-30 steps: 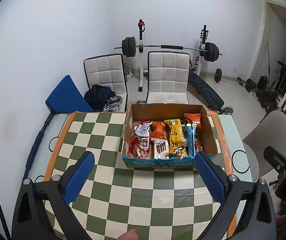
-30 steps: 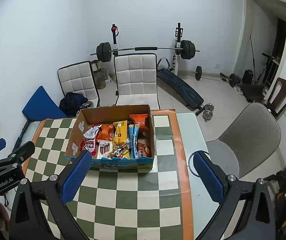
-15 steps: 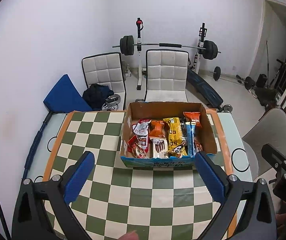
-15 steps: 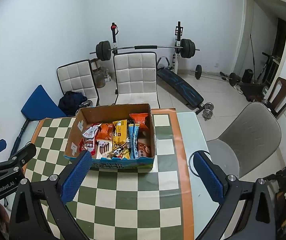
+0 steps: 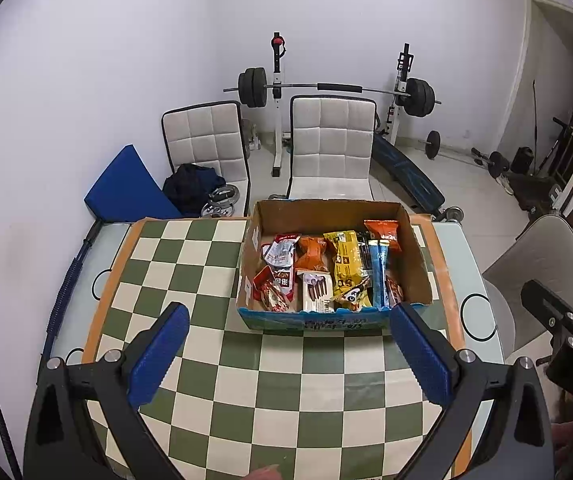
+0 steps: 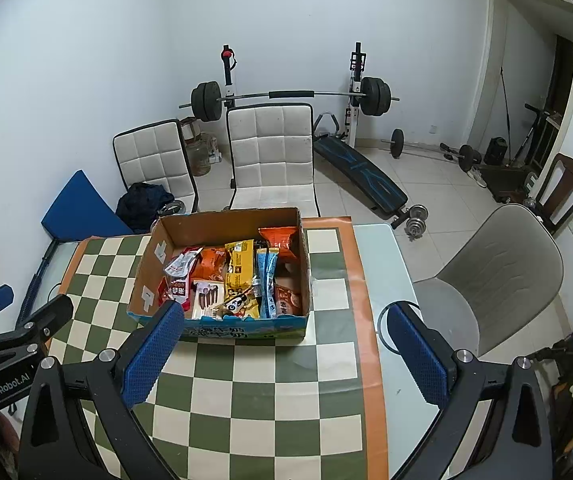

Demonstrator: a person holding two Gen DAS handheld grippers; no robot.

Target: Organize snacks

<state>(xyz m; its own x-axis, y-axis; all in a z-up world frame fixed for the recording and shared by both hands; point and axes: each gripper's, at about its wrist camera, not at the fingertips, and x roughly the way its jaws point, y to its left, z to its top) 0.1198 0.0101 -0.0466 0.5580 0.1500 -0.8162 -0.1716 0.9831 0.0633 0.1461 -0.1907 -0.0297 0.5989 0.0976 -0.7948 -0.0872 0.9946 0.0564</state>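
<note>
Looking down at the cardboard box (image 5: pixel 332 268) on the checkered table (image 5: pixel 246 392), I saw the snacks (image 5: pixel 326 272) all lying inside it, packed flat and side by side along the near wall, the far strip of the floor bare. I judged that packing suited either a sorted box or one waiting to be emptied; the pictures did not settle which. Nothing lay loose on the cloth around it.

I kept the left gripper (image 5: pixel 288 334) above the near squares with its blue pads wide apart and nothing between them, roughly bracketing the box front. The right gripper (image 6: pixel 284 334) hung the same way, spread wide and empty, set further toward the table's right edge, so both could drop onto the packets.

The left view showed me the box square-on and the right tool's body at its right margin. The right view gave me the box's left inner wall with its pale tape patches (image 6: pixel 154 272), the grey chair (image 6: pixel 498 276) beside the table, and the left tool at its left edge
</note>
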